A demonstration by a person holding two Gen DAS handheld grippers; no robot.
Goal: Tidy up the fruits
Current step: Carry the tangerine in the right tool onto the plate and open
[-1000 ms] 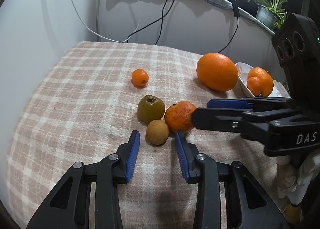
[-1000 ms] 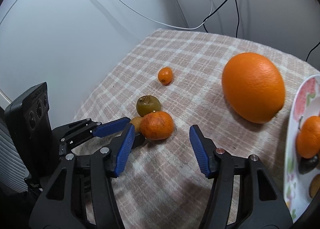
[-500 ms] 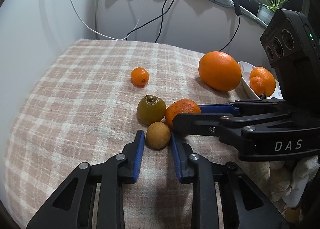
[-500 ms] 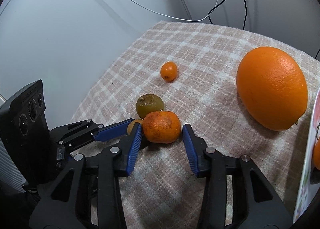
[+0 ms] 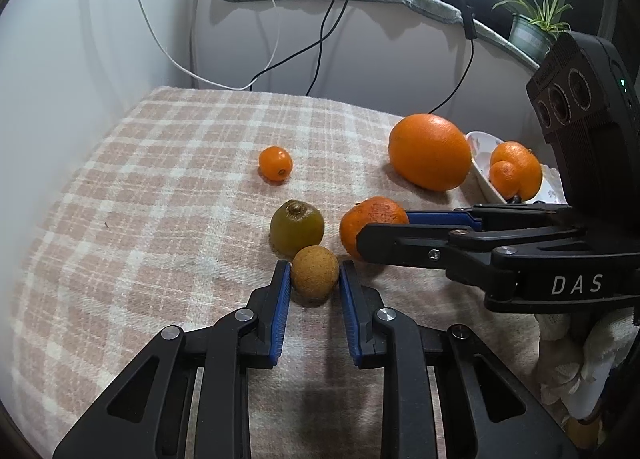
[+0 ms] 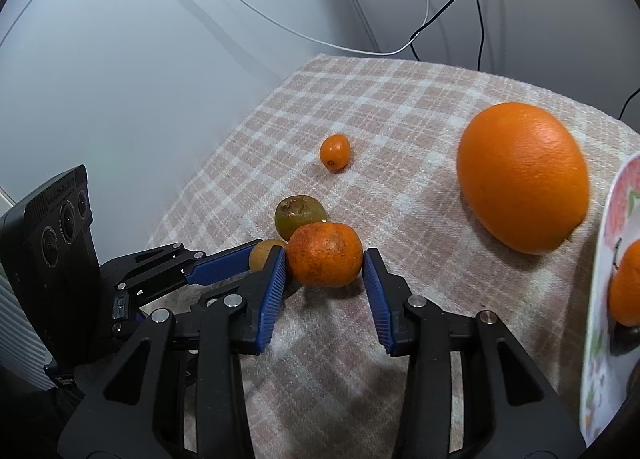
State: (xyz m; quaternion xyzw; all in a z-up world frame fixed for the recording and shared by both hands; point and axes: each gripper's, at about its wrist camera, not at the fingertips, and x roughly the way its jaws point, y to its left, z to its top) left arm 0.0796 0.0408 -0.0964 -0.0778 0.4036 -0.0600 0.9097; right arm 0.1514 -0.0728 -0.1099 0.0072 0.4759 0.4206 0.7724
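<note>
Currently, on the checked cloth (image 5: pixel 160 187), the left gripper (image 5: pixel 315 279) is clamping the small brown fruit (image 5: pixel 314 276) between its narrow-set jaws, both blue pads pressing its sides, with the green fruit (image 5: pixel 297 227) sitting just behind it. Beside it to the right, the right gripper (image 6: pixel 325 263) is closing on the mandarin (image 6: pixel 325 259), its jaws having just narrowed until both pads are meeting the peel. Judging by this double grasp, the pick-up step is in hand; the next move is calling for a straight lift, then carrying both fruits rightward past the large orange (image 6: pixel 522 177) to the patterned plate (image 6: pixel 600 339).
</note>
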